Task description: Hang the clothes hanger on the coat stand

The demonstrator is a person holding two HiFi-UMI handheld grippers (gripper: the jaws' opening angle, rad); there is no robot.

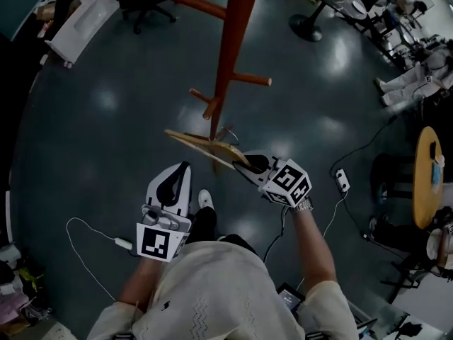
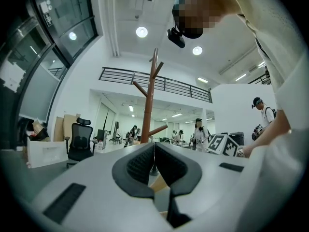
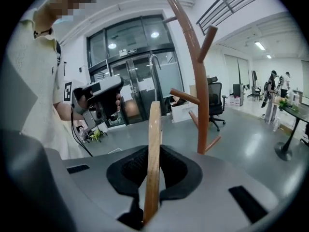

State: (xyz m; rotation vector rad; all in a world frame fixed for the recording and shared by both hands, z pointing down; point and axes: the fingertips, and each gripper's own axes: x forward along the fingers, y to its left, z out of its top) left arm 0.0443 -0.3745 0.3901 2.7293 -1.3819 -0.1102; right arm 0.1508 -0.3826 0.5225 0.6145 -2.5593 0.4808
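One wooden clothes hanger [image 1: 202, 146] is pinched by its end in the right claw [image 1: 248, 166], whose jaws stand narrow with the pads pressed against the flat of the wood. It is carried in the air above the floor [image 1: 106, 119], not resting on anything. In the head view its long axis runs from that claw out to the person's left and slightly away, and the metal hook [image 1: 226, 131] rises from the middle of the bar towards the coat stand [image 1: 230, 41]. From the right gripper view the bar [image 3: 153, 149] stands nearly upright between the jaws. The hook [image 3: 154, 66] shows above it, and the stand's trunk [image 3: 198, 81] is just right of the hanger, with a short peg [image 3: 185, 96] reaching towards the bar. The stand is therefore ahead of the claw and a little to its right, and the nearest low peg [image 1: 207, 100] looks close above the hook (though depth is hard to judge from overhead). The likely need is to lift the hook and carry it over a peg. The left claw [image 1: 180, 174] hangs back beside the person's body with its jaws together on nothing, and it is the farther hand from the stand.
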